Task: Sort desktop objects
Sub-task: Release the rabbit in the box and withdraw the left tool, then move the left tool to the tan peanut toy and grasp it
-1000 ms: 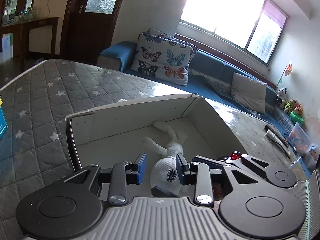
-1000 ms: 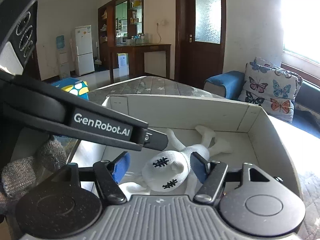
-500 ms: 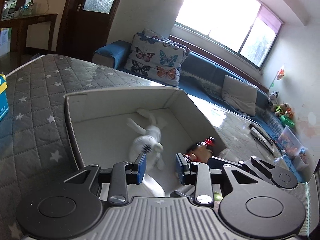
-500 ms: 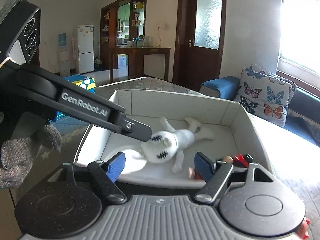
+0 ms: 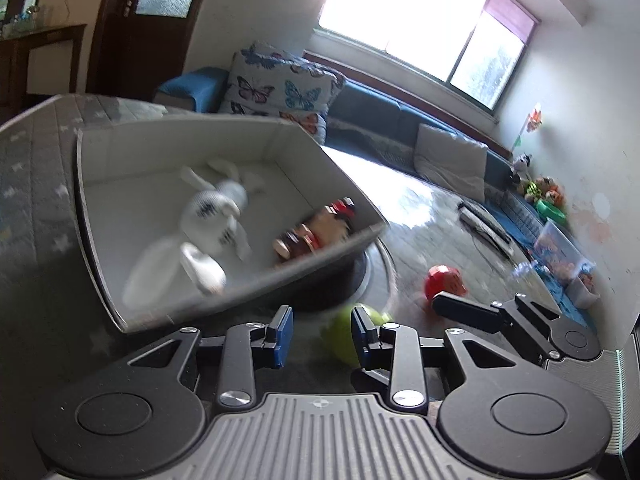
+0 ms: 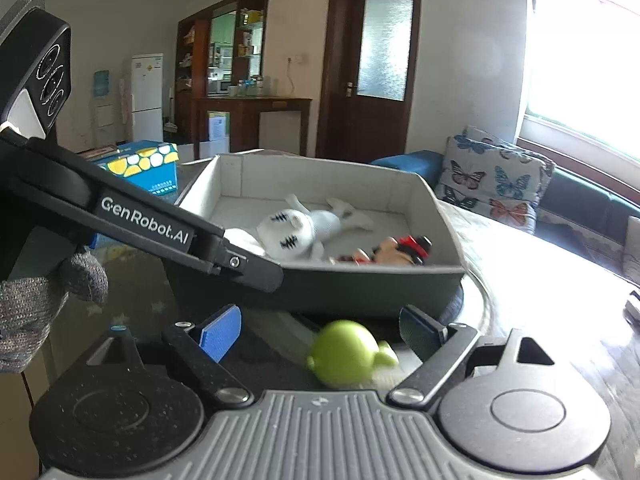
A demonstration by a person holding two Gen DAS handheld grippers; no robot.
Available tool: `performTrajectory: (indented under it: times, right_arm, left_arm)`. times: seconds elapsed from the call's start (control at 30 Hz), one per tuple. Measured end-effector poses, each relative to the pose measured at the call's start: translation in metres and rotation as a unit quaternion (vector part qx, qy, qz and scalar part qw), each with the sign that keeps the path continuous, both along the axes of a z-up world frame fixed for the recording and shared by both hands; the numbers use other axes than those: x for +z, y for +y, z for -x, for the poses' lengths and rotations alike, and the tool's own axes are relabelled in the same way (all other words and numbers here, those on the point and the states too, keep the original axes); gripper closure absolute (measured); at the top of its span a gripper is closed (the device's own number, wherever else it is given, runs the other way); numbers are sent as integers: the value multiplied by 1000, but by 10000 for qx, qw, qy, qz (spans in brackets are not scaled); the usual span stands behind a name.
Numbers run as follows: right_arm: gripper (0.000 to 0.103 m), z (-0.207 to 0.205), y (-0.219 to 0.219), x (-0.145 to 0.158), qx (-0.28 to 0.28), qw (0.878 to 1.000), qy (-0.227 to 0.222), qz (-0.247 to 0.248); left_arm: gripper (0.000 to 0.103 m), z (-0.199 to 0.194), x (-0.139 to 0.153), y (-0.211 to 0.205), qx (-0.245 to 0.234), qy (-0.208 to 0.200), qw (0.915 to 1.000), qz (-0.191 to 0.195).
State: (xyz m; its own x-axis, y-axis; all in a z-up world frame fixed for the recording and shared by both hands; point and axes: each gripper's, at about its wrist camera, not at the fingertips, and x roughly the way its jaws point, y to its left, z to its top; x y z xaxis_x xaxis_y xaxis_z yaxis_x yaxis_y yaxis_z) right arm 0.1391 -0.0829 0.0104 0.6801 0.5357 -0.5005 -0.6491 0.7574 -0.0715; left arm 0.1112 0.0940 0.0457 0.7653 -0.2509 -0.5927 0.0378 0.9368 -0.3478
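Lining up on the green toy [image 6: 346,356], which lies between the wide-open right gripper [image 6: 320,326] fingers at 6 o'clock from the box [image 6: 372,292]. Left gripper [image 5: 320,328] narrowly open, empty. Next: close, lift, box it.

White plush rabbit [image 6: 304,230] with black stitch marks, in grey box [image 6: 360,288]. Green toy [image 6: 346,354]; red ball [image 5: 444,282]. Grey star-patterned cloth [image 5: 36,200].
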Motion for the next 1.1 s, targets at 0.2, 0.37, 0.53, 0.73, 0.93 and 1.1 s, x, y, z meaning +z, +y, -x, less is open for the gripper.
performTrajectory:
  times: [0.2, 0.37, 0.53, 0.73, 0.93, 1.1]
  right_arm:
    - [12, 19, -23, -13, -262, 9997, 10, -25]
    - [12, 29, -43, -20, -500, 9987, 43, -84]
    - [12, 29, -63, -26, -798, 9968, 32, -89]
    - [2, 19, -87, -29, -1133, 9934, 5, -190]
    - [2, -2, -100, -39, -1125, 9931, 275, -203]
    - [2, -11, -99, -48, -1056, 9930, 496, -164]
  left_arm:
    - [68, 8, -15, -20, -140, 205, 9997, 49]
    - [68, 10, -22, -34, -270, 324, 9991, 49]
    - [68, 9, -27, -52, -470, 401, 9981, -12]
    - [68, 6, -33, -62, -539, 534, 9971, 11]
    - [68, 1, -34, -70, -574, 604, 9965, -16]
    - [68, -5, -32, -77, -625, 601, 9962, -84]
